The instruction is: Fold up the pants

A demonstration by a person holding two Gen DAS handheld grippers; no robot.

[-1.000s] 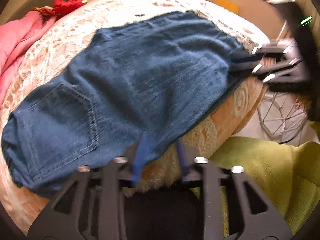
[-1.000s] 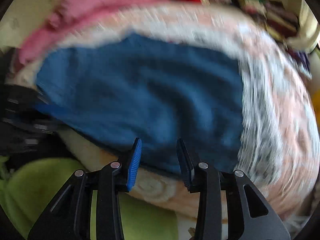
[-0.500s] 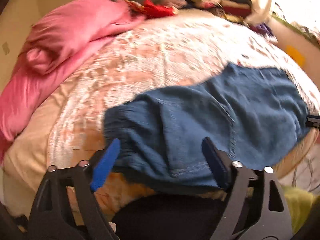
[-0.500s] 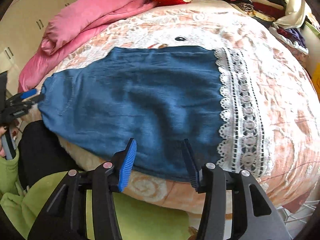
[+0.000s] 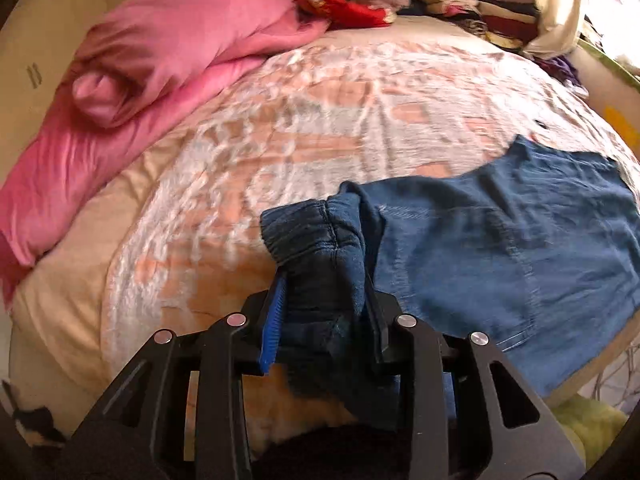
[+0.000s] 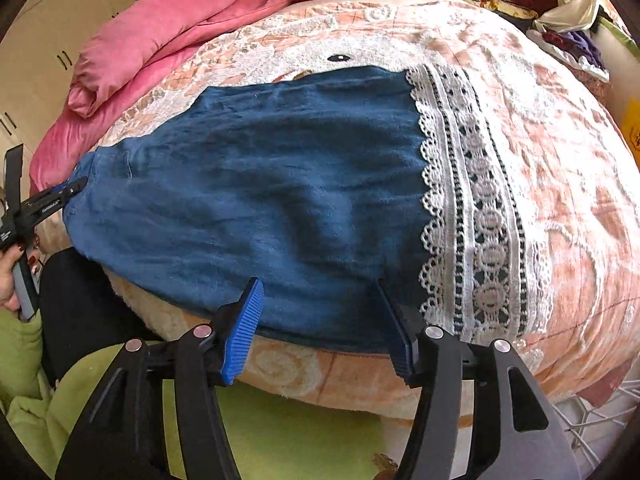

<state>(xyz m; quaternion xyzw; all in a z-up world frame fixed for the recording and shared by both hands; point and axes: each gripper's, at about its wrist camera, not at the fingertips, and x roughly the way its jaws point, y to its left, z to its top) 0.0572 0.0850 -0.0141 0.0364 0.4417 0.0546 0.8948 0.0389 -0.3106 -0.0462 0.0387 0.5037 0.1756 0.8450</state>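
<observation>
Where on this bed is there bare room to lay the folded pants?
Free: bedspread between the pink quilt and the pants, and right of the lace hem. Crowded: the far edge, with stacked clothes.

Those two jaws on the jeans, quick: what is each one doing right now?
Left gripper: jaws closing on a bunched waistband end of the jeans, fabric clamped between them.
Right gripper: jaws opening, straddling the jeans' near edge, gripping nothing.

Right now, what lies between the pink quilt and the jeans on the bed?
Only bare peach-and-white patterned bedspread separates the pink quilt from the jeans; nothing else sits on that stretch. The left wrist view shows it best.
</observation>
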